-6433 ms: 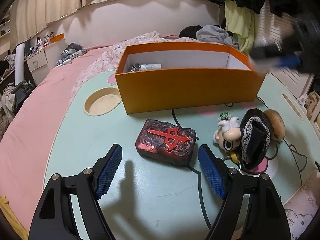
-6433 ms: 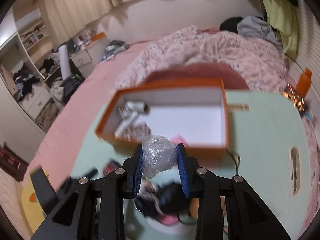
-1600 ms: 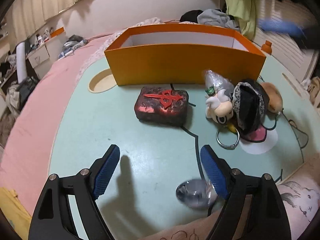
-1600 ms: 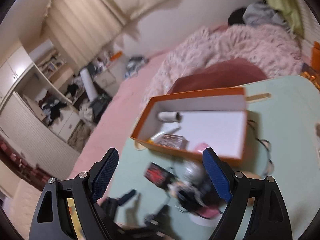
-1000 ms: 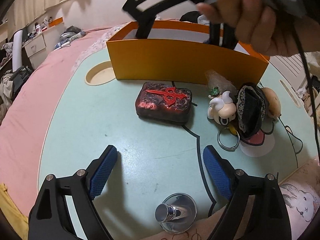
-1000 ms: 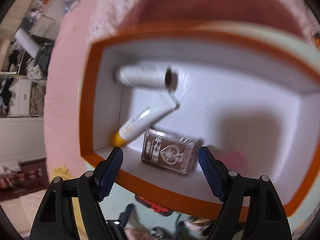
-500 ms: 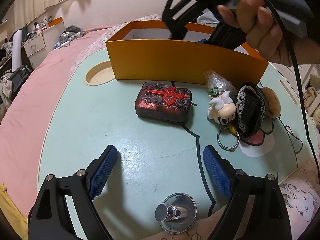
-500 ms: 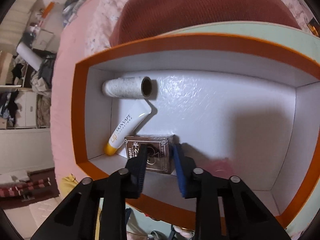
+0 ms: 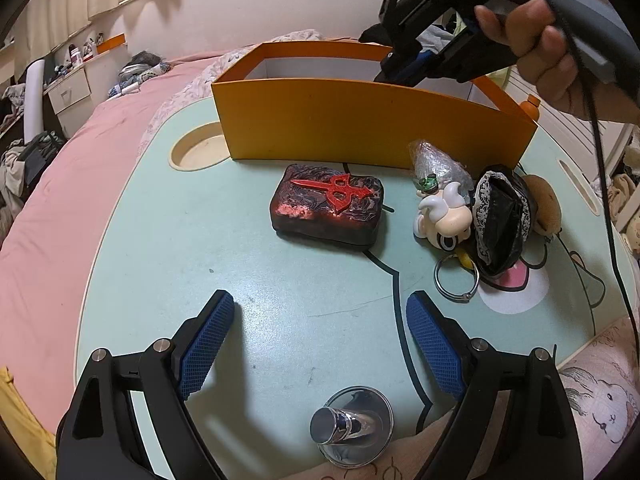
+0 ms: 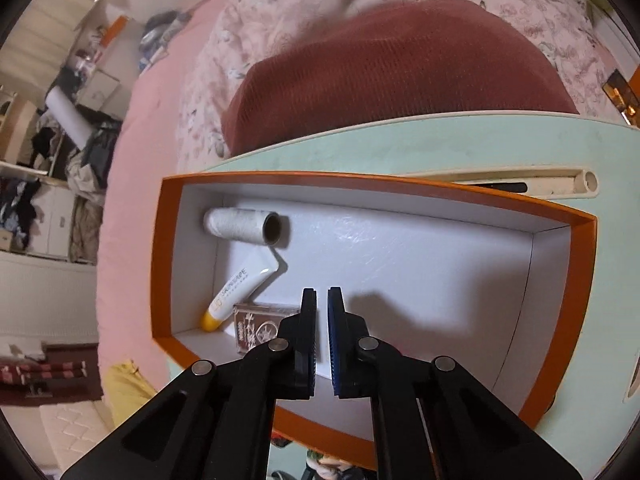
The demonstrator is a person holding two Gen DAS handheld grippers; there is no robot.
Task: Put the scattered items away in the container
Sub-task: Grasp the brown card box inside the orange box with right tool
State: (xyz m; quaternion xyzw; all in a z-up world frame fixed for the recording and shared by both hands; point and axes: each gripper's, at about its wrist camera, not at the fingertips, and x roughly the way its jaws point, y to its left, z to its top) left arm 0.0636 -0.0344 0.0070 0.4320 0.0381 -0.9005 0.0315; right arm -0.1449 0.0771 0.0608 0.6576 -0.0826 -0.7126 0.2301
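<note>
The left hand-held gripper (image 9: 320, 332) hangs above the pale green desk (image 9: 168, 240) with its blue-padded jaws spread wide and nothing between them. Ahead of it on the desk lies a dark red and black rectangular case with a red emblem (image 9: 328, 209), and to the right of that, bunched close together, a white cartoon figure keychain with a metal ring (image 9: 442, 220), a crinkled clear plastic wad (image 9: 436, 166), a black pouch with white lace trim (image 9: 500, 220) and a small brown plush piece (image 9: 542, 204). A shiny metal funnel-shaped piece (image 9: 352, 426) sits at the near desk edge. Behind them stands the orange cardboard box with a white inside (image 9: 360, 120). The right hand-held gripper (image 10: 321, 304) is held by a hand (image 9: 532, 20) above the box, its jaws closed together and gripping nothing. In the box's left end lie a white paper roll (image 10: 242, 225), a white tube with a yellow cap (image 10: 240, 286) and a brown printed packet (image 10: 260, 322), just beside one another.
</note>
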